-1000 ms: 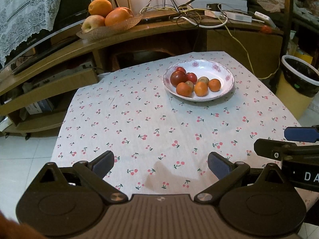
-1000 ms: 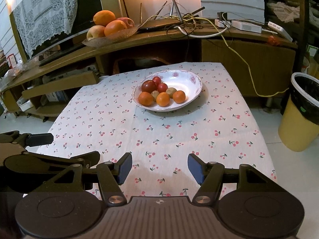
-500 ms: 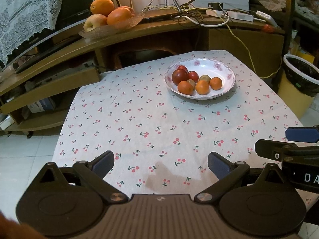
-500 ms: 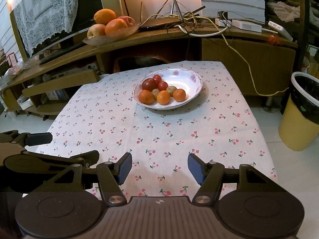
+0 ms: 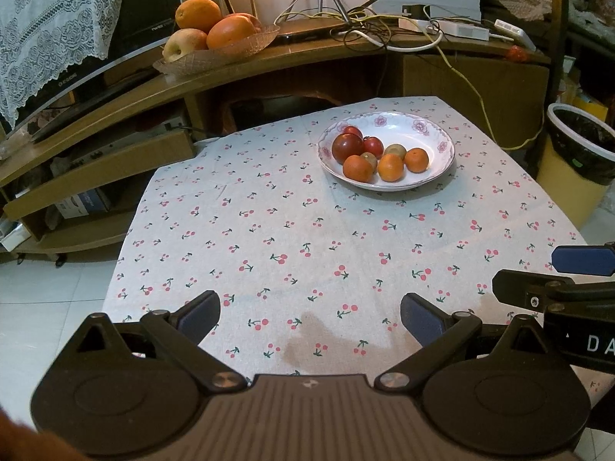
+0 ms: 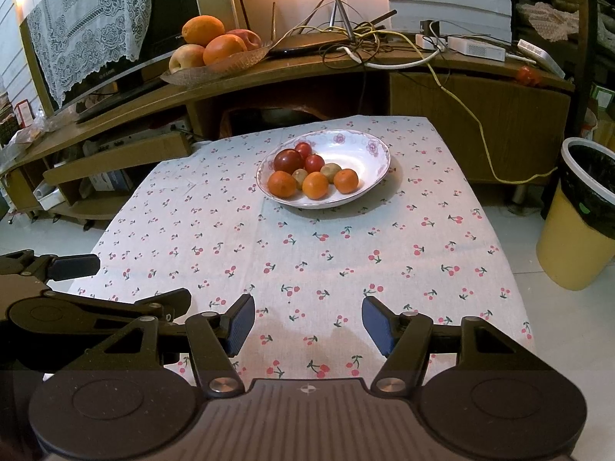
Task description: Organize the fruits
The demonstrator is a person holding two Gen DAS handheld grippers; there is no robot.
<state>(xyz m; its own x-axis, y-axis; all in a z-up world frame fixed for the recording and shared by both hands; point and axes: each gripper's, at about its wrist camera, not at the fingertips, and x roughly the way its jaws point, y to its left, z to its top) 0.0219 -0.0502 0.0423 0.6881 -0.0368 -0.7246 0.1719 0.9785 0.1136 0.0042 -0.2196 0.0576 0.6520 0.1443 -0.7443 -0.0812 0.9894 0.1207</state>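
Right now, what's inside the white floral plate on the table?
The white floral plate holds three oranges, a large dark-red tomato, two small red tomatoes and two greenish-brown fruits. Anything beneath the pile is hidden.

Right gripper body [image 5: 592, 340]: white capitals "D A" stand on its black side, at the right edge of the left wrist view; the frame edge cuts the word off.

Dark curved television screen [image 5: 111, 65]: small pale lettering on the bottom bezel, upside down in the left wrist view and too blurred to read. A second small pale word sits higher on the dark panel [image 5: 163, 27]; it looks like a brand name but cannot be made out.

Blue and white cardboard box on the low wooden shelf [image 5: 82, 203]: pale print on its blue side, too small to read.
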